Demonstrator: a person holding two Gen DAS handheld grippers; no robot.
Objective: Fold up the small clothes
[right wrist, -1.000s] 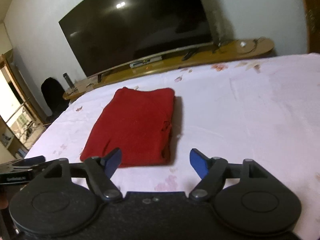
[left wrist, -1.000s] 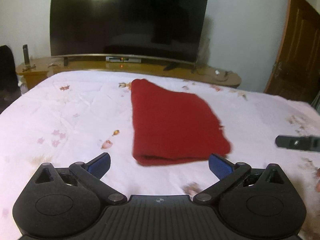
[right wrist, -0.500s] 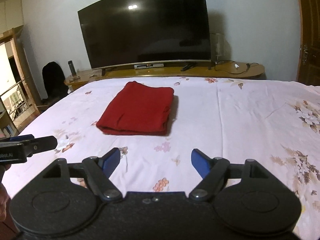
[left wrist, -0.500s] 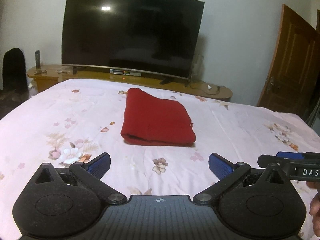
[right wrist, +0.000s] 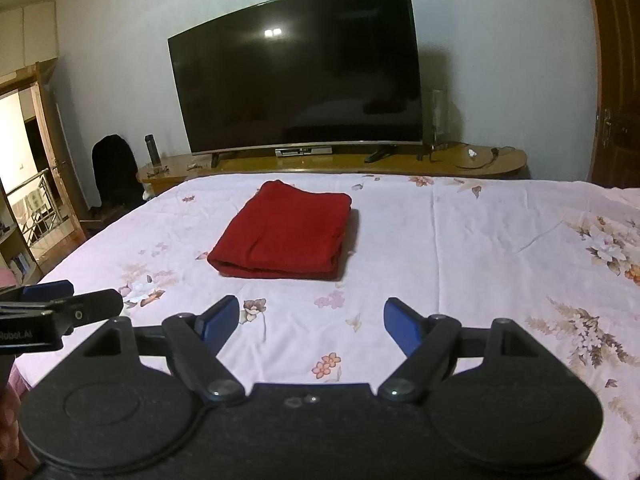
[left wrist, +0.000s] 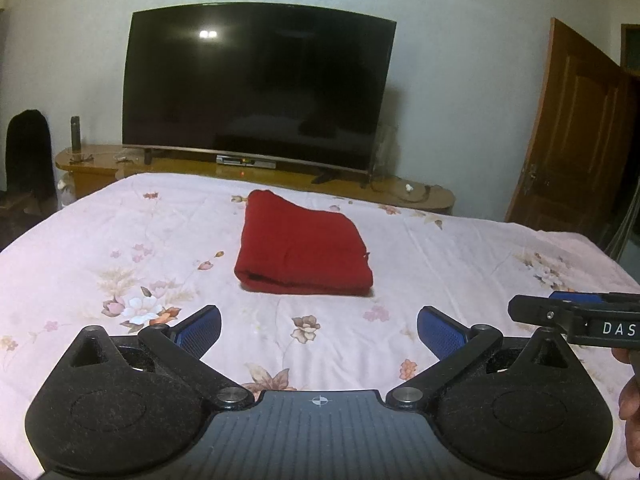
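**Folded red garment lies apart from both grippers**

The red garment [left wrist: 301, 250] sits folded on the floral bedsheet [left wrist: 120, 240], at 12 o'clock from both grippers and well apart from them. Its long axis runs away from the cameras toward the television [left wrist: 256, 84], rounded fold nearest. Its far right corner is hard to make out. The left gripper [left wrist: 319, 330] and right gripper [right wrist: 311, 322] stand spread wide, holding nothing. Each gripper is cut off at the other view's edge.
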